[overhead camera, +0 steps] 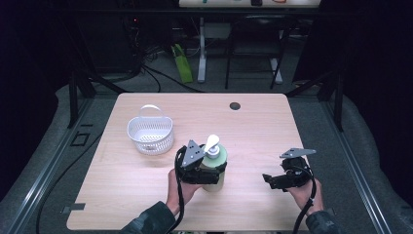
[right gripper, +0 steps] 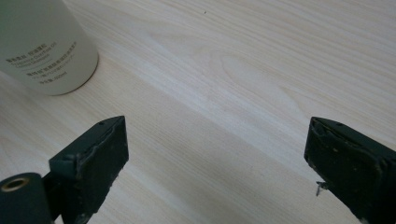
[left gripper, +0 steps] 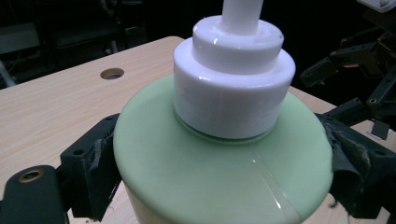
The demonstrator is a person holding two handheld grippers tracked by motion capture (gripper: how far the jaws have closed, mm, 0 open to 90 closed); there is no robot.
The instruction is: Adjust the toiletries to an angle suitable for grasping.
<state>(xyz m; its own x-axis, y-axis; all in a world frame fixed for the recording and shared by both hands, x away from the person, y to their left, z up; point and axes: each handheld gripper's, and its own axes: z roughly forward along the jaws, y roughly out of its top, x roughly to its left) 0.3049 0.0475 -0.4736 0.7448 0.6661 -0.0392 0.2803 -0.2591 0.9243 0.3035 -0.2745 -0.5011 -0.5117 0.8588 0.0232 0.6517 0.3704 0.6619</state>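
Note:
A pale green pump bottle (overhead camera: 217, 157) with a white pump top stands upright on the wooden table (overhead camera: 126, 195), near its front middle. My left gripper (overhead camera: 212, 174) is shut on it from the left side. In the left gripper view both pads (left gripper: 100, 154) press against the bottle's shoulder (left gripper: 219, 172) just below the white collar. My right gripper (overhead camera: 271, 181) hovers to the bottle's right, open, with its jaws pointing left toward it. The right gripper view has bare table between the jaws of the right gripper (right gripper: 217, 149), with the bottle's base (right gripper: 44, 42) resting on the wood at the upper left.
A white perforated basket (overhead camera: 151, 134) with a handle stands empty at the left middle of the table. A round cable hole (overhead camera: 234, 106) sits near the far edge. The right gripper (left gripper: 369, 70) is visible beyond the bottle in the left gripper view. Desk legs and cables lie behind the table.

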